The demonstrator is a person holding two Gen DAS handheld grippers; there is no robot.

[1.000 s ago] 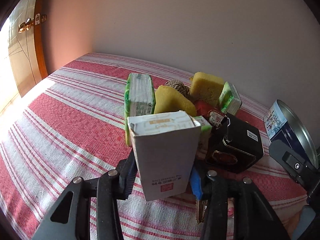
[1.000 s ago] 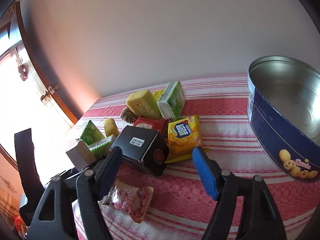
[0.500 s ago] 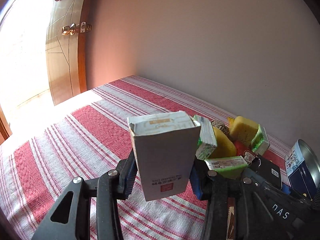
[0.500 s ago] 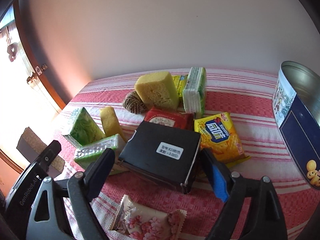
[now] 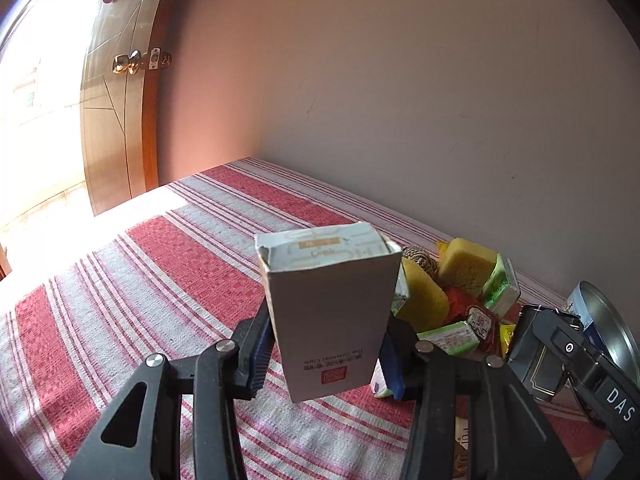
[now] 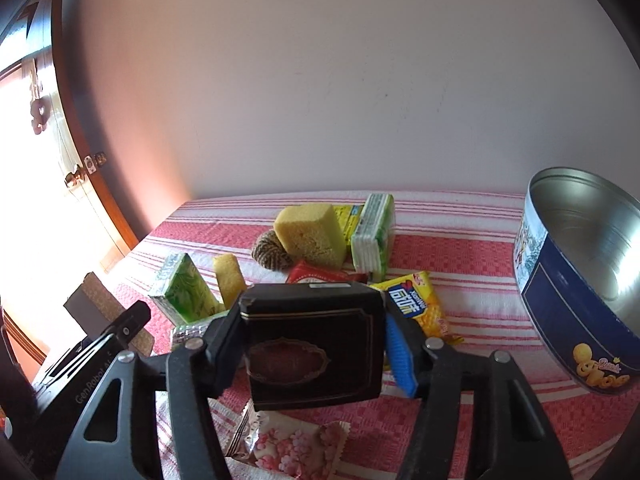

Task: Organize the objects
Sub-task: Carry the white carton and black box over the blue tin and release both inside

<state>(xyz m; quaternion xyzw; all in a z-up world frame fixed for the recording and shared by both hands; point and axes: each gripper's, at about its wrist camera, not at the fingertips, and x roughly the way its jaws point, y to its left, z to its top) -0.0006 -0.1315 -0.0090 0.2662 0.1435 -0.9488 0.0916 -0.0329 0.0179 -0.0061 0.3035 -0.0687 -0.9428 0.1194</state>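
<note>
Black left gripper, silver screws, blue pads; apparently "DAS" lettering.

Plain pale wall fills upper field, faint scuffs, pinkish tint toward 9 o'clock. Wooden door at 10 o'clock in left wrist view, brass knob and latch plate on its edge. Strong daylight floods in from 9 o'clock, blown out white. Red-and-white striped cloth covers flat surface from 6 o'clock to wall. Sunlit patch on cloth near door.
</note>
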